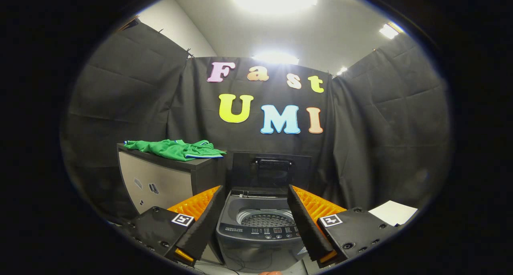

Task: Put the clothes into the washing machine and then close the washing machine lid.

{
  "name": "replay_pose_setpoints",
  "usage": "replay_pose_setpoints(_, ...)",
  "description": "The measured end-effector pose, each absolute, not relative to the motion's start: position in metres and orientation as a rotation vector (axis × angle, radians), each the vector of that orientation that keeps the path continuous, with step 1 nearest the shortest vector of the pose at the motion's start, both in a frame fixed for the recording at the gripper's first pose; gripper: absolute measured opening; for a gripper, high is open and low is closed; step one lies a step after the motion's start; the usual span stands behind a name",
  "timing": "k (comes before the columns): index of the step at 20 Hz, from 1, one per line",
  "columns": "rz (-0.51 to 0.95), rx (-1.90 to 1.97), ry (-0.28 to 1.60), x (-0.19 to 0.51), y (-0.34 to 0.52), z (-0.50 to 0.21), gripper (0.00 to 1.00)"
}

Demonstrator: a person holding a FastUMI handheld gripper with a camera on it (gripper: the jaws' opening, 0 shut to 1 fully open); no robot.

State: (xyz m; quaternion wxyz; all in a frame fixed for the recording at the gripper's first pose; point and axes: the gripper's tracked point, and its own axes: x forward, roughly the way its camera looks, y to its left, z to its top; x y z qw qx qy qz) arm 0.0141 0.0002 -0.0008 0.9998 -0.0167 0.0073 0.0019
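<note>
The tool (256, 231) holds nothing, its two fingers spread wide apart. Between them sits the washing machine (258, 231), seen from above and in front, with its drum (264, 218) open to view and bare inside. Its lid (271, 171) stands raised upright at the back, just beyond the fingertips, a handle across its top. To the left of the machine, beyond the left finger and higher up, is a dark-topped cabinet (160, 182). The green clothes (176, 148) lie crumpled on its top, well apart from the tool. A white sheet (392, 212) lies past the right finger.
</note>
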Motion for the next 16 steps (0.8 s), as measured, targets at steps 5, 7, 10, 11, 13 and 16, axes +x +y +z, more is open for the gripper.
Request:
replay_pose_setpoints(5, 0.007, -0.029, 0.009, 0.017, 0.002, 0.004, 0.98)
replay_pose_setpoints(7, 0.012, -0.023, 0.006, 0.019, 0.003, 0.008, 0.98)
replay_pose_setpoints(10, 0.018, -0.030, 0.003, 0.024, 0.006, 0.014, 0.98)
replay_pose_setpoints(11, 0.024, -0.031, 0.001, 0.026, 0.008, 0.017, 0.98)
replay_pose_setpoints(13, 0.034, -0.028, -0.016, 0.029, 0.011, 0.028, 0.98)
replay_pose_setpoints(16, 0.065, -0.019, 0.026, 0.042, 0.020, 0.025, 0.98)
